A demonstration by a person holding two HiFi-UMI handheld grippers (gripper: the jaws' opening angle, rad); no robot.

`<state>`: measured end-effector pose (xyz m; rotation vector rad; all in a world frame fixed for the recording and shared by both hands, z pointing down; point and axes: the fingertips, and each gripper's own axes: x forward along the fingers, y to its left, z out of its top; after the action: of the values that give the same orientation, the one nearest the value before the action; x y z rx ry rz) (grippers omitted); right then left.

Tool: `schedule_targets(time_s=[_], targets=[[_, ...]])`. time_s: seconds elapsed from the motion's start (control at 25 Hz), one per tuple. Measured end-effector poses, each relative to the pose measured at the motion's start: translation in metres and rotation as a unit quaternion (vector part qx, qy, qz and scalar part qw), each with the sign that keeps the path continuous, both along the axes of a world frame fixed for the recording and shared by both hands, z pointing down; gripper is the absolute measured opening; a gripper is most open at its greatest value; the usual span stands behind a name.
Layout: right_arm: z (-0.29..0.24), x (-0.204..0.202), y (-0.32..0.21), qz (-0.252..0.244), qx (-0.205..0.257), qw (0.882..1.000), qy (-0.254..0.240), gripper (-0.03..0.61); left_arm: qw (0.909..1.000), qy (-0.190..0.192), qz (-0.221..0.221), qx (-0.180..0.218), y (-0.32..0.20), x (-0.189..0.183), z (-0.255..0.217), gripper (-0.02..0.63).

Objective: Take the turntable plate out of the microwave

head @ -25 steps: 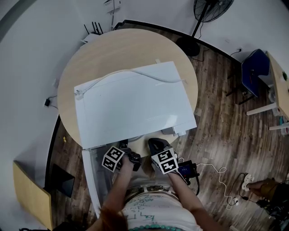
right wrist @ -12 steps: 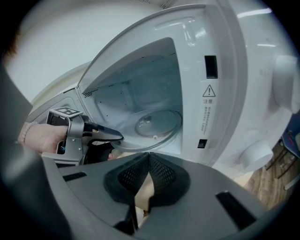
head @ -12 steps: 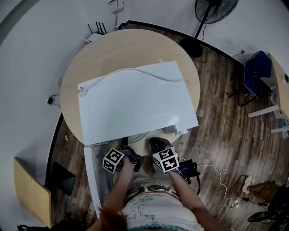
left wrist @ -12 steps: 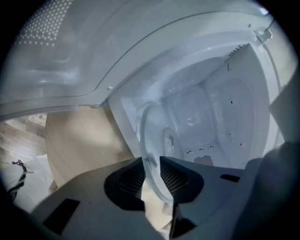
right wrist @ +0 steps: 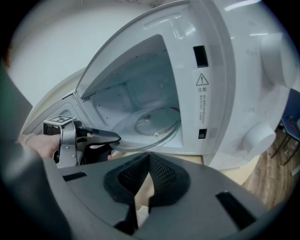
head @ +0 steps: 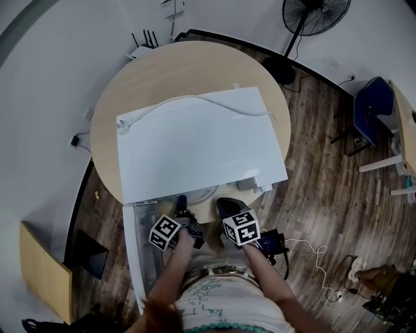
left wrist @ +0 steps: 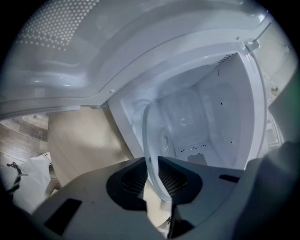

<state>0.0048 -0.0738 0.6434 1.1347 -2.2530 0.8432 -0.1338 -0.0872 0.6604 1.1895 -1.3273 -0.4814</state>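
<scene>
The clear glass turntable plate (right wrist: pixel 150 123) lies inside the open white microwave (head: pixel 201 143), its front rim (head: pixel 207 194) poking out of the mouth. My left gripper (left wrist: pixel 151 161) is closing, and the plate (left wrist: pixel 157 136) edge stands between its ribbed pads, which touch the glass. From the right gripper view, the left gripper (right wrist: pixel 110 139) has one finger over and one under the rim. My right gripper (right wrist: pixel 149 157) is shut on nothing, just in front of the cavity and to the right of the left gripper (head: pixel 182 203). From above, the right gripper (head: pixel 224 203) sits at the microwave's front edge.
The microwave door (head: pixel 140 247) hangs open to the left beside my left arm. The microwave stands on a round wooden table (head: pixel 188 65), with a white cable (head: pixel 195 101) across its top. A fan (head: pixel 315 13) and a blue chair (head: pixel 370 110) stand on the floor to the right.
The head view has drifted slightly, so the table and microwave sit a little to the right. Both grippers stay at the microwave's mouth; from above I see no other shift.
</scene>
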Motion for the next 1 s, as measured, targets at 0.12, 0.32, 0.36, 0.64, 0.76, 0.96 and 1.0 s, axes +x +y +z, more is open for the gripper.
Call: schedule_targets(time_s=[0.12, 0.32, 0.36, 0.64, 0.76, 0.96, 1.0], targets=[[0.0, 0.005, 0.0, 0.023, -0.006, 0.999, -0.03, -0.009, 1.0, -0.003, 0.003, 0.004, 0.007, 0.001, -0.001, 0.075], [0.003, 0.011, -0.002, 0.046, -0.017, 0.997, -0.055, -0.006, 0.9999, -0.009, 0.011, 0.007, 0.016, 0.0, -0.002, 0.074], [0.004, 0.011, -0.002, 0.048, -0.021, 0.997, -0.061, 0.007, 0.9998, -0.01, 0.013, 0.008, 0.018, 0.0, -0.002, 0.074], [0.006, 0.007, -0.005, 0.062, -0.054, 0.989, -0.124, 0.126, 0.9997, -0.009, 0.02, 0.008, 0.032, 0.0, -0.002, 0.074], [0.008, 0.007, -0.006, 0.068, -0.068, 0.986, -0.138, 0.163, 0.9997, -0.004, 0.022, 0.004, 0.041, 0.002, -0.001, 0.075], [0.014, 0.005, -0.006, 0.06, -0.076, 0.987, -0.125, 0.175, 0.9997, 0.003, 0.024, -0.002, 0.056, 0.005, 0.002, 0.08], [0.015, 0.004, -0.007, 0.061, -0.079, 0.987, -0.129, 0.178, 0.9997, 0.004, 0.024, -0.003, 0.059, 0.006, 0.003, 0.081]])
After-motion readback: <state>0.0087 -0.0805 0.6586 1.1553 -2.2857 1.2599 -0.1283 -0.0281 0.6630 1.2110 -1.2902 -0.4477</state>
